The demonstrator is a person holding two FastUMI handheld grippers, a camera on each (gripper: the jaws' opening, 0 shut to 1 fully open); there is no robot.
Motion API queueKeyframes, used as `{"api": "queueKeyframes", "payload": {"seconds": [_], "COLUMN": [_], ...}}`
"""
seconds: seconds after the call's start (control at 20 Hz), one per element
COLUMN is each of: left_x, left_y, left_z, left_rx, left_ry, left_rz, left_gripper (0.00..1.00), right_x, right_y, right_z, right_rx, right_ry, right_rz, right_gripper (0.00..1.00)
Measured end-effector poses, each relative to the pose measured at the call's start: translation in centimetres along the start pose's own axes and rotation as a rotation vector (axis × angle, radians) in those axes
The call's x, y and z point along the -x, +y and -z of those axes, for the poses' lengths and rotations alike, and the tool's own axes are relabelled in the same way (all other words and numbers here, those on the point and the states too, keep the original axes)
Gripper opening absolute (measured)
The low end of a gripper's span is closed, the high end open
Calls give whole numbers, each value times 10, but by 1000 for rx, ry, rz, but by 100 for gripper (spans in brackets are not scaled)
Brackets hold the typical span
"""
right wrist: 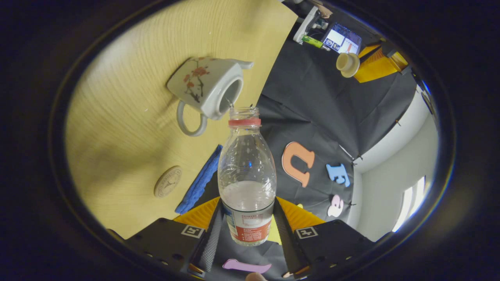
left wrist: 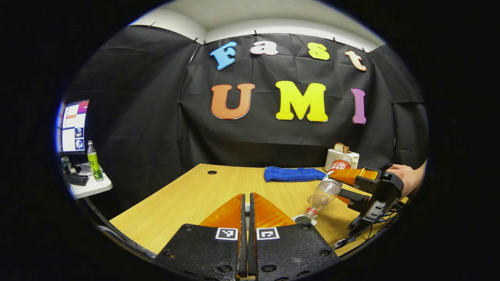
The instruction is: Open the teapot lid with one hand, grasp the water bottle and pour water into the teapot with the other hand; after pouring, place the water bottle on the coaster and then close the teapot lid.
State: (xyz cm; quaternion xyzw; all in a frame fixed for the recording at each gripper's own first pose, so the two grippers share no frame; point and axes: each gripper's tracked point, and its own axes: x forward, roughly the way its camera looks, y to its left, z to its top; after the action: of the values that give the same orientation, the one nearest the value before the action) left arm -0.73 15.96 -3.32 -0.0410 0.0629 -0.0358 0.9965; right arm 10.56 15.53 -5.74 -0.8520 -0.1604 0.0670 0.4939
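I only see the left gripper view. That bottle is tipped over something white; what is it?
Observer: A white teapot with red flowers, its lid off; the water bottle mouth points at its opening.
Operator: Where's the lid?
Observer: The left gripper holds the teapot lid up, away from the pot.
Operator: And a coaster?
Observer: A round coaster lies on the table, near a blue towel.
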Motion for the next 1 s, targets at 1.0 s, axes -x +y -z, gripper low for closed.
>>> {"api": "queueKeyframes", "payload": {"seconds": [1.0], "left_x": [-5], "left_y": [-12], "left_z": [-7], "left_rx": [38], "left_ry": [-29], "left_rz": [-5], "left_gripper": [4], "right_x": [17], "right_y": [39], "right_z": [-2], "right_rx": [-795], "right_ry": [80], "right_rz": [-267], "right_gripper": [72]}}
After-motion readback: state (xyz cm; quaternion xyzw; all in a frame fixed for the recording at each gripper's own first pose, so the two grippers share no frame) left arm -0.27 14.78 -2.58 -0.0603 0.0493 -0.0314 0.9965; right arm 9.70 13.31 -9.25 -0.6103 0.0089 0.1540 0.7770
